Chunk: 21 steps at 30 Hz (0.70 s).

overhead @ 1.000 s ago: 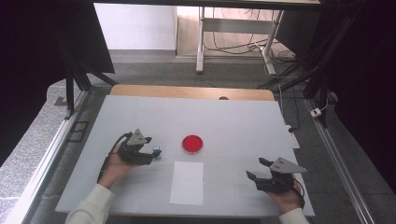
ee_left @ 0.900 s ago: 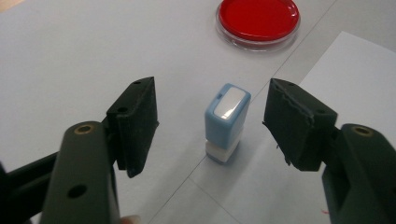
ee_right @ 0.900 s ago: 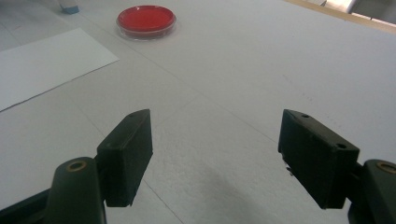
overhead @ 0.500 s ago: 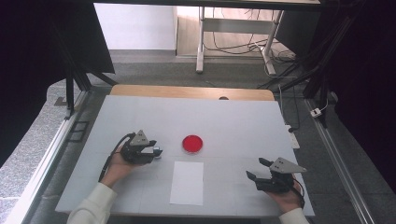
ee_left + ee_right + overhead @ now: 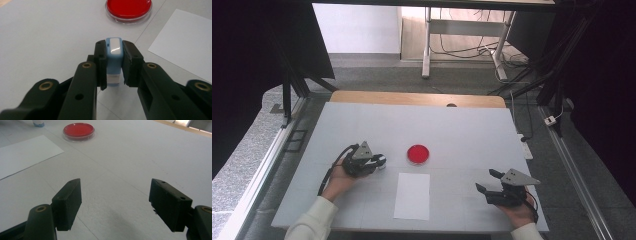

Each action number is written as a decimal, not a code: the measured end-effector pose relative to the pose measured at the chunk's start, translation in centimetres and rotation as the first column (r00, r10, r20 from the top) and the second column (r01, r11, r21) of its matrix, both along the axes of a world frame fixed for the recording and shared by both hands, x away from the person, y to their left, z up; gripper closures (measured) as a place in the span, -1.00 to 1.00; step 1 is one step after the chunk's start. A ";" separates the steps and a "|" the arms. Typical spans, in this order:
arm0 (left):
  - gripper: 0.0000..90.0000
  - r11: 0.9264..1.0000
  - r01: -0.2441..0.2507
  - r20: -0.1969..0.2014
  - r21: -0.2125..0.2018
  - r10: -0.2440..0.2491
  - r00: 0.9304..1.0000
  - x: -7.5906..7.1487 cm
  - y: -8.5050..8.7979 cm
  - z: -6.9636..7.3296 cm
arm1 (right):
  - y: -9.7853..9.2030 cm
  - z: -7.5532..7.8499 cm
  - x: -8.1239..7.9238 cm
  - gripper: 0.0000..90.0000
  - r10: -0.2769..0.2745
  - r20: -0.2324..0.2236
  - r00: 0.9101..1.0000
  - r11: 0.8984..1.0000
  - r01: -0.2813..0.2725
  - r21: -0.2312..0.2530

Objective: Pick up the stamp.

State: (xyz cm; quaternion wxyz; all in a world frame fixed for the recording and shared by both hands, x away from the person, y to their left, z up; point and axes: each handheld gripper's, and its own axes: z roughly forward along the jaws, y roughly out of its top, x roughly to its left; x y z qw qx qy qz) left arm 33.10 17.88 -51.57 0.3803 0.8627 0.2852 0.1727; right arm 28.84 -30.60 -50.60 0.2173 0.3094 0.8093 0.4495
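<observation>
Matte white table (image 5: 462, 125) — left gripper (image 5: 114, 65) clamps boxy blue stamp (image 5: 114, 53).

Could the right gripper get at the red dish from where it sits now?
Probably yes. The right gripper stands open and empty, and the table between it and the red dish is bare. The sheet of paper lies off to the side, and the left gripper holds a small blue block beyond.

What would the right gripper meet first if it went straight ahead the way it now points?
Probably nothing nearby: ahead of the open right gripper lies bare table. The red dish and white paper sit left of that line, though depth is hard to judge.
</observation>
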 end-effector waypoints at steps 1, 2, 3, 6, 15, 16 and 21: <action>0.66 1.000 0.000 0.001 -0.001 0.000 1.000 0.0 0.0 0.0 | 0.0 0.0 0.0 -0.42 0.000 0.000 1.000 1.000 0.000 0.000; 0.67 1.000 0.000 0.001 -0.004 0.000 1.000 0.0 0.0 0.0 | 0.0 0.0 0.0 -0.42 -0.002 0.000 1.000 1.000 0.002 -0.003; 0.67 1.000 -0.002 -0.001 -0.006 0.002 1.000 0.0 0.1 0.0 | 0.0 0.0 0.0 -0.42 -0.001 -0.001 1.000 1.000 0.001 -0.001; 0.67 1.000 -0.002 -0.003 -0.011 0.002 1.000 0.0 0.2 -0.1 | -0.1 0.0 0.0 -0.42 -0.001 0.000 1.000 1.000 0.001 -0.001; 0.67 0.999 -0.009 0.005 -0.042 0.009 1.000 -0.2 0.4 0.0 | 0.0 0.0 0.0 -0.42 -0.003 0.002 1.000 1.000 0.003 -0.005; 0.67 0.999 -0.010 0.008 -0.042 0.010 1.000 -0.2 0.5 0.0 | 0.0 0.0 0.0 -0.42 -0.003 0.002 1.000 1.000 0.003 -0.003; 0.68 0.999 -0.009 0.005 -0.051 0.010 1.000 -0.3 0.5 0.1 | 0.0 0.0 0.0 -0.42 -0.003 0.004 1.000 1.000 0.003 -0.004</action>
